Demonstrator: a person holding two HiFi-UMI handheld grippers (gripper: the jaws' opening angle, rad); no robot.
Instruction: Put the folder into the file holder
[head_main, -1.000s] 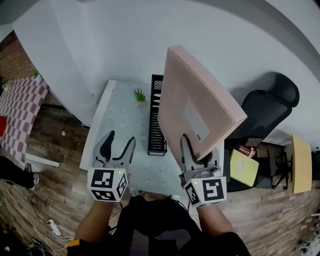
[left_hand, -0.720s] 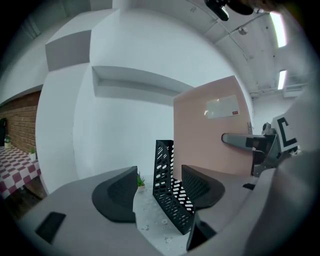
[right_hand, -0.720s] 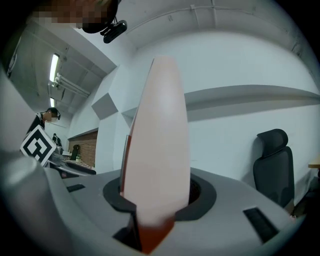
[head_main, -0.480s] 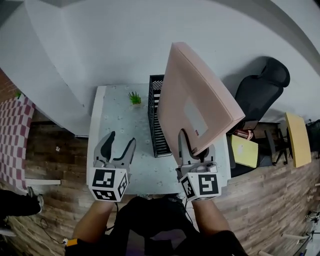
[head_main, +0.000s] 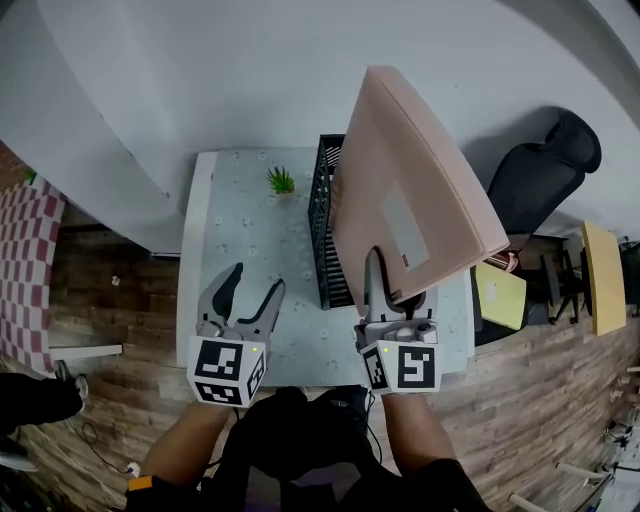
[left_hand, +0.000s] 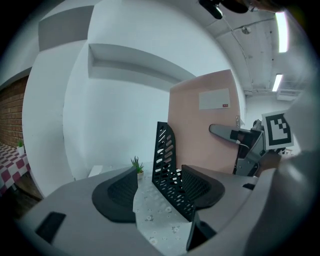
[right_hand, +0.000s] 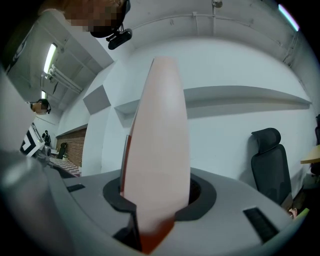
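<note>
The folder (head_main: 410, 200), a pale pink one, is pinched at its lower edge by the right gripper (head_main: 395, 286). It is held upright and tilted, right of centre in the head view, above the table (head_main: 250, 220) and overlapping the file holder (head_main: 326, 240). In the right gripper view the folder (right_hand: 157, 150) is seen edge-on, with both jaws pressed against its faces. The left gripper (head_main: 253, 280), at the lower left of the head view, is spread wide, and nothing is held between its jaws.

For the step in hand, the folder's bottom edge is probably best lined up with the holder's long axis before it is lowered, so that it is not caught on the perforated wall. The grip should be released only once the folder is borne by the holder. Since the holder looks light, it could be steadied by the free left gripper.

The black slotted file holder (left_hand: 167, 165) stands at the table's middle, just right of a small plant (head_main: 281, 181). Nothing is seen inside it, though much of its interior is hidden behind the folder.
</note>
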